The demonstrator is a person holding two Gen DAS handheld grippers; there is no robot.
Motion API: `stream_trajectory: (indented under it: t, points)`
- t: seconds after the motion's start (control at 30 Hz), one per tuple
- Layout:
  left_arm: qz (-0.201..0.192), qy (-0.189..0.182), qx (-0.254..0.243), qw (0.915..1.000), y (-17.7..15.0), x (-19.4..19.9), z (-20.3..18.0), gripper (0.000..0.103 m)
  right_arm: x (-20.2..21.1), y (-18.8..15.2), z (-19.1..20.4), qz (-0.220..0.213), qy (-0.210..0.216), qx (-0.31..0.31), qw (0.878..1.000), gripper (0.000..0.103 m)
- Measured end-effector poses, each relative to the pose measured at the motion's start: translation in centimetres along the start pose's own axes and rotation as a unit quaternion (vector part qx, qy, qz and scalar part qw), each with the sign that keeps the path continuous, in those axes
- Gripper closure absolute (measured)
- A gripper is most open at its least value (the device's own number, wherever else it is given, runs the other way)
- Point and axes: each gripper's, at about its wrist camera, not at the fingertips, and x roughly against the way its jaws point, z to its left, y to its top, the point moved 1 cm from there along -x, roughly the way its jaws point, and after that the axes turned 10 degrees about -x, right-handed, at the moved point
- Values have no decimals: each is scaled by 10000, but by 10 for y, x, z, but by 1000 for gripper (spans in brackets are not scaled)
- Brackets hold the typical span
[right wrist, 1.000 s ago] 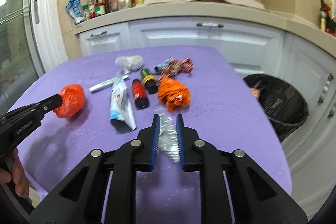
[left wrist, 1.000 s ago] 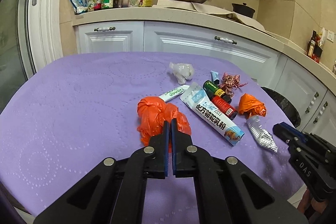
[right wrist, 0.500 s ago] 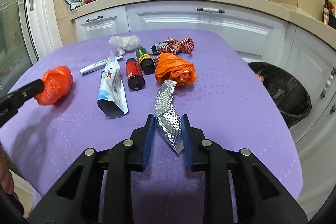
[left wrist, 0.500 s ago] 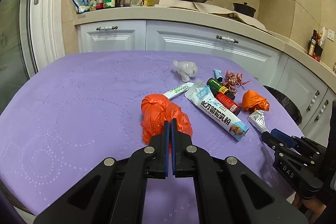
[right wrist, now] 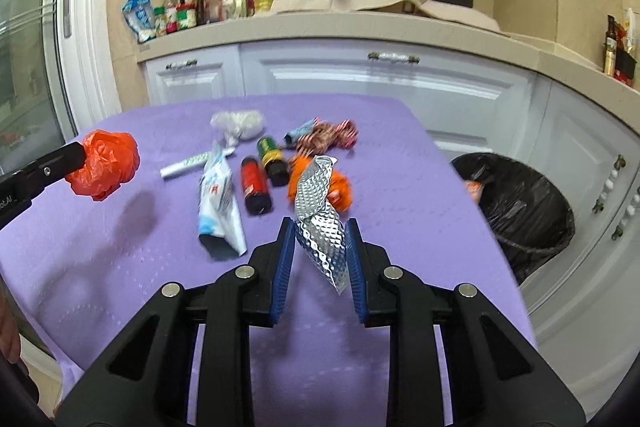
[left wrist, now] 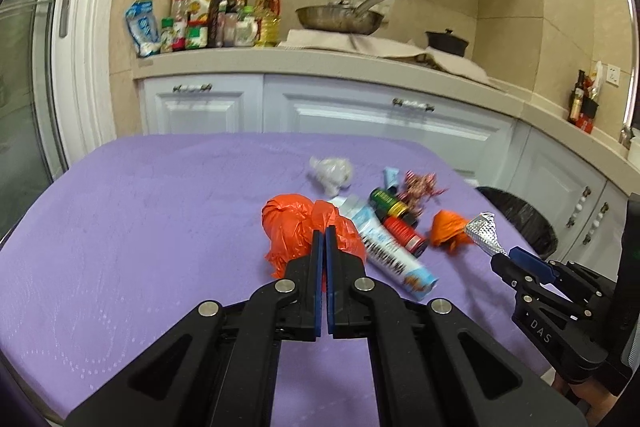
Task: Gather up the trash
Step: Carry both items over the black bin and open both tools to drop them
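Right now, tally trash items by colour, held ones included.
Orange crumpled plastic bags: 2
Silver foil wrapper: 1
White items (clear-white wad, tube, blue-white pouch): 3
Dark cylindrical cans: 2
Red-white ribbon: 1
Small blue tube: 1
Total: 10

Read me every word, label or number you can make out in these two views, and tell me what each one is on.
"DAS": white letters on the right gripper body, left wrist view.
"ot.AI": partial, cut off by the frame edge, on the left gripper body, right wrist view.
Blue pouch: large print, blurred, unreadable.
White tube: green print, too small.
Red can and green can: labels unreadable.
Counter bottles: labels too small.
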Motion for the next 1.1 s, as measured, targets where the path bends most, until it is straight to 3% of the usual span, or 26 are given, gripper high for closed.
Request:
stream_trajectory:
  t: [0.4,0.77,1.1]
  points:
    - [-488,-760,-461,9948,54,-15,-72,102,22,43,-73,-666,-714,-348,9946,78]
    - [-724,-1574,-1117,9785,96,-55,-184,102,17,80,-166,-1051,-1348,-723,9826,78]
    - [-654,-1921,-1561,9667,115,-105,-262,102,-5,96,-232,-1079,-1576,-1088,9755,78]
